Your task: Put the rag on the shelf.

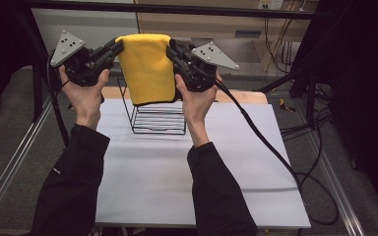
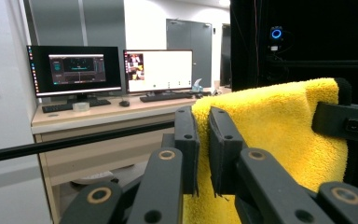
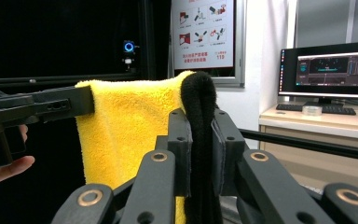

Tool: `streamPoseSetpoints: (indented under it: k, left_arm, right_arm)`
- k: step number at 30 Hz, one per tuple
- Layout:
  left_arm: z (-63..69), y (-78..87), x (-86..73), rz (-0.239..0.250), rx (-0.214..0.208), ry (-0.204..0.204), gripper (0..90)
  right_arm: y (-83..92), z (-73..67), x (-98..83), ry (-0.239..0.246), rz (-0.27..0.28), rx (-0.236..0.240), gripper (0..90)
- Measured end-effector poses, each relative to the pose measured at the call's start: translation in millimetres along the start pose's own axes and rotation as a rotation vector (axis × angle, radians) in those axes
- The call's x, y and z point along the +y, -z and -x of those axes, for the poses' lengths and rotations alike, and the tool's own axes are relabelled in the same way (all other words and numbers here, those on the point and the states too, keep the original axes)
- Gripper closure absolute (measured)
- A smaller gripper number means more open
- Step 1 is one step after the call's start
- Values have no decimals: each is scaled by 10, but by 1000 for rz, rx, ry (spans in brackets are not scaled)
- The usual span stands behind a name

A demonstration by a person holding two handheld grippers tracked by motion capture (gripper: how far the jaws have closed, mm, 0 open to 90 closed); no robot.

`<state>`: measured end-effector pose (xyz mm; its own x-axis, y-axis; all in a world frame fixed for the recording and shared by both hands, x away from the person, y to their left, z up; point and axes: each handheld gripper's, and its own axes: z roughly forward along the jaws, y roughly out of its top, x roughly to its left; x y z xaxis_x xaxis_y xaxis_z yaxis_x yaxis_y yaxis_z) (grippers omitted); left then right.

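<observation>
White tabletop [image 1: 147, 162] fills the near scene, with a black wire rack [image 1: 155, 117] standing toward its far edge. Above the rack hangs a yellow towel [image 1: 147, 66], stretched between two claws. The left claw [image 1: 118, 47] pinches its left top corner, the right claw [image 1: 171, 49] its right, both clamped tight. The towel is lifted and spread; draping it over the rack seems to remain.

The white worktop [image 1: 177, 162] is evenly lit from above, with soft shadows cast beside the wire rack [image 1: 157, 118]. Dark surroundings are seen around the worktop. In both gripper views the near fingers [image 2: 186, 140] are blurred, and the monitors [image 2: 158, 70] glare brightly.
</observation>
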<state>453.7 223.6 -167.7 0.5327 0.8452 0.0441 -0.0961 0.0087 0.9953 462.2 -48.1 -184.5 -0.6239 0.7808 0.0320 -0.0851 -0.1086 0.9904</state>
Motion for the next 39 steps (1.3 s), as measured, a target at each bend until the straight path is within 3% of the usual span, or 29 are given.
streamPoseSetpoints:
  k: [15,21,39]
  left_arm:
    - [-86,-181,289,26,10,-19,831]
    - [-142,-251,342,27,10,-1,831]
    - [-298,-476,431,15,45,-27,830]
  right_arm:
    - [-172,92,303,1,35,-12,805]
    - [-233,122,337,5,34,-13,805]
    - [-504,247,403,-2,34,-29,804]
